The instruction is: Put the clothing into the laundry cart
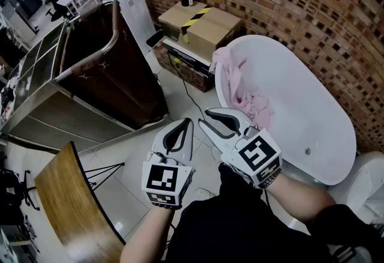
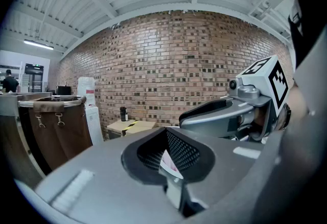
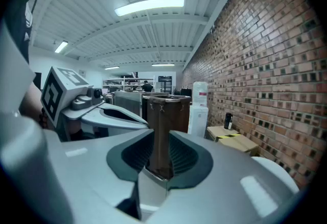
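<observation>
- A brown laundry cart [image 1: 111,69] stands to the left and a white bathtub [image 1: 312,111] to the right, with cardboard boxes [image 1: 201,24] between them against the brick wall.
- The pink clothing [image 1: 249,102] lies in the tub, part of it draped over the rim, and nothing touches it.
- Both hands reach out level, side by side above the floor.
- The left tongs [image 1: 187,122] seem closed tip to tip and are empty.
- The right tongs [image 1: 204,117] stand slightly apart and hold nothing.
</observation>
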The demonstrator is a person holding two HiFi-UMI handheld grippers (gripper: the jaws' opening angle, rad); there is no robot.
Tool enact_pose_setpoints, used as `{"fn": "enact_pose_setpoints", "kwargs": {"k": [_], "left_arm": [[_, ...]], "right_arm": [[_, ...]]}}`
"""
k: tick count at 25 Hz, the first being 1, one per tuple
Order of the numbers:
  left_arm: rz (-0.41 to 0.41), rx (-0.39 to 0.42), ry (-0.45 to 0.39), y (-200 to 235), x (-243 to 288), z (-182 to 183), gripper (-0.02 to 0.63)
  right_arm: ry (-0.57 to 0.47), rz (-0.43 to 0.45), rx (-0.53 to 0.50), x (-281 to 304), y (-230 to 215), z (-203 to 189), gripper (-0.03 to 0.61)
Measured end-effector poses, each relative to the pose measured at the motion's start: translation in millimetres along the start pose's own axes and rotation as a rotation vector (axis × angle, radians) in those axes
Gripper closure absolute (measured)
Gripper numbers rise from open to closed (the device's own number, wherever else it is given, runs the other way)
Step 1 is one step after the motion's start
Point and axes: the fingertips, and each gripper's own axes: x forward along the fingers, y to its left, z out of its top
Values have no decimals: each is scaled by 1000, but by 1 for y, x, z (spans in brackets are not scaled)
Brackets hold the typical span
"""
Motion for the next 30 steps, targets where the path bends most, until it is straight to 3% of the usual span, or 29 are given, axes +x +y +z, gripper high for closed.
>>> {"fn": "enact_pose_setpoints", "kwargs": {"k": [11, 23, 26, 30], "left_arm": [[-64, 4, 38, 0, 143, -46, 610], [-139, -44, 148, 6, 301, -137, 606], [-157, -62, 183, 5, 336, -159, 604], [-174, -89, 209, 7, 379, -174, 601]], "right_arm": [[70, -88, 113, 22, -139, -87, 426], [210, -189, 343, 50, -298, -236, 365], [207, -186, 429, 54, -332, -250, 364], [211, -148, 478, 56, -373, -237, 364]]}}
